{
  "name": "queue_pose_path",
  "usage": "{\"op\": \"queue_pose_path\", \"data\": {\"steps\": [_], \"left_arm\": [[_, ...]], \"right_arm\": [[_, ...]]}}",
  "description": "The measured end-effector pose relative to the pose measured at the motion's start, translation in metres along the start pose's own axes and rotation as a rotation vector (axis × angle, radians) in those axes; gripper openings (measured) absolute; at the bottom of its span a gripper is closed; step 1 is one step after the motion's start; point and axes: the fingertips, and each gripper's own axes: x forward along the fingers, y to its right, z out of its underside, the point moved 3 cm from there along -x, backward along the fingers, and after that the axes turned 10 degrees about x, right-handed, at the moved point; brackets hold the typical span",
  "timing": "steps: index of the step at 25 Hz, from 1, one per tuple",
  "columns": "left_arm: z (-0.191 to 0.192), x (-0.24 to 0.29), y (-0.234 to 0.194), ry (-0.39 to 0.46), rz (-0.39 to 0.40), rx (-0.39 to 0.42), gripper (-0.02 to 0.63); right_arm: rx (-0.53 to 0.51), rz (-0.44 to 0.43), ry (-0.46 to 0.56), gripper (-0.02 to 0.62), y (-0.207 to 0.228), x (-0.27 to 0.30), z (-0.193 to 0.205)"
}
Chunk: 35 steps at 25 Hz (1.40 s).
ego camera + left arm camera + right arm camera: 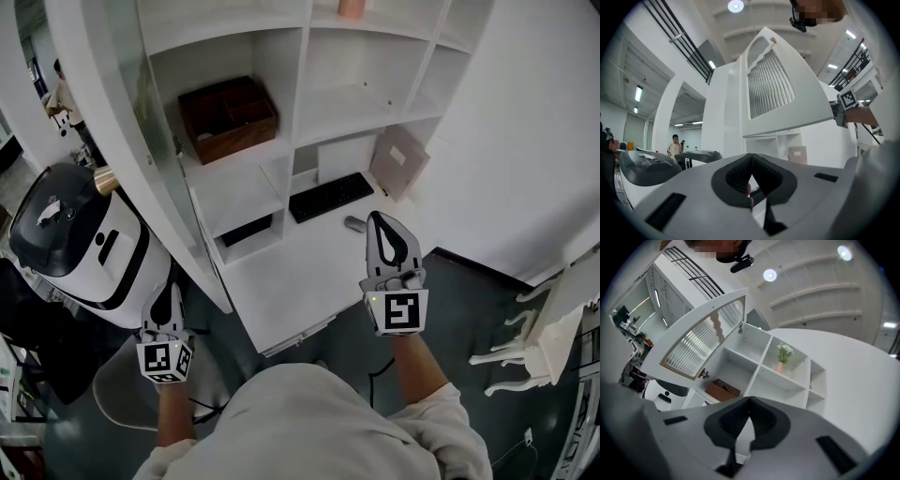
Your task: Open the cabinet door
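**cabinet door already open; closing-out step**

the cabinet door [117, 84] stands swung wide, running from the upper left of the head view down toward centre, well clear of the shelves [361, 98] it would cover. in the right gripper view its ribbed glass panel [701, 341] fills the left of the frame, with the open compartments to its right. a brass-coloured knob [103, 180] seems to sit on its outer face.

inside: a brown wooden box [228, 117] on a left shelf and a black keyboard [330, 196] on the white desk surface [300, 277]. a plant in a pink pot [783, 355] sits on an upper shelf.

left gripper [172, 292]: lower left of the head view, below the door, claw together, nothing in it. right gripper [381, 218]: right of centre over the desk, claw together, empty. neither touches the door.

judgement: the opening itself looks finished, so this is the release-and-retreat step. the next move calls for little, only bringing both grippers away without brushing the door. if more swing is wanted, the left gripper is nearer. note the white-and-black machine [80, 244] close behind the door.
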Motion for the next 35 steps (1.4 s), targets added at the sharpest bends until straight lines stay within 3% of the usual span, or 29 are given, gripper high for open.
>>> {"op": "queue_pose_path", "data": {"steps": [18,35], "left_arm": [[0.0,0.007,0.006,0.0,0.016,0.007,-0.002],[-0.003,0.009,0.009,0.005,0.018,0.007,-0.002]], "right_arm": [[0.115,0.001,-0.179,0.003,-0.011,-0.034,0.09],[0.134,-0.01,-0.201,0.002,-0.014,-0.038,0.102]]}}
